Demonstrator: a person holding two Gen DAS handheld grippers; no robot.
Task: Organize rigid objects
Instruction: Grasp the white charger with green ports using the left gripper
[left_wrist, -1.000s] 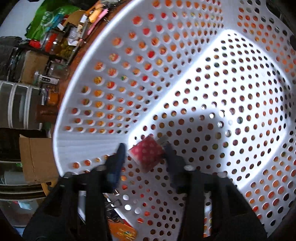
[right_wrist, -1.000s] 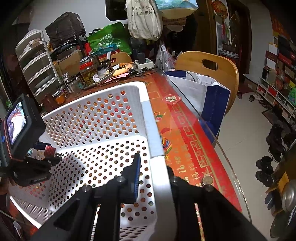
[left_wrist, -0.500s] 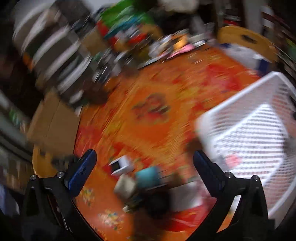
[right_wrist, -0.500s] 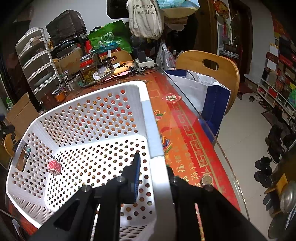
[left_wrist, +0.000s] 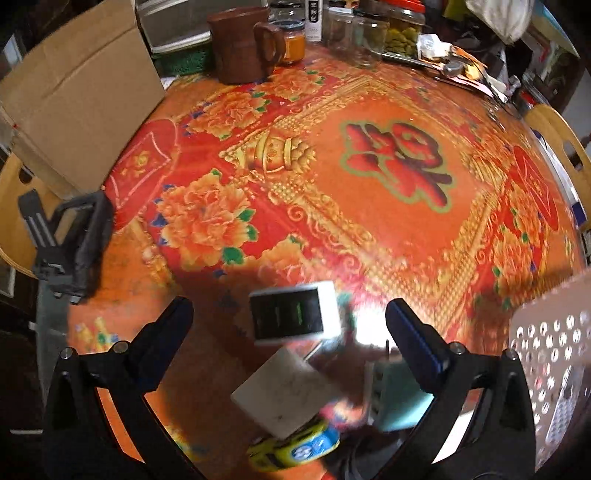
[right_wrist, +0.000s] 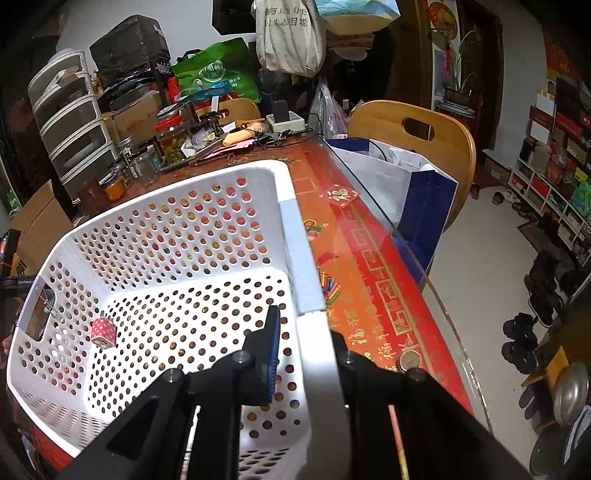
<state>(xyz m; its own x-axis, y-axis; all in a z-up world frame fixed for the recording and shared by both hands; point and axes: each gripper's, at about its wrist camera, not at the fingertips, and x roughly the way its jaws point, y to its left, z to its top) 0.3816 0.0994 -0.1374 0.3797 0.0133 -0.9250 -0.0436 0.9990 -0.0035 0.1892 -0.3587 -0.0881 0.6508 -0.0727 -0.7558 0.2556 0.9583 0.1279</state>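
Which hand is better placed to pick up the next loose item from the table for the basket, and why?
Left. The left gripper hangs open above the white device; the right gripper is clamped on the basket rim.

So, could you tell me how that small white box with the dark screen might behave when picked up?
The white box looks rigid and boxy, so it probably won't roll. Its smooth casing may be slippery. It seems small and likely light.

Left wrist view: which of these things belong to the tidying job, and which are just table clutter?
Job:
- white device with dark screen
- white block
- teal box
- yellow roll
- white basket
- red dotted box

Clutter:
- brown mug
- glass jars
- cardboard box
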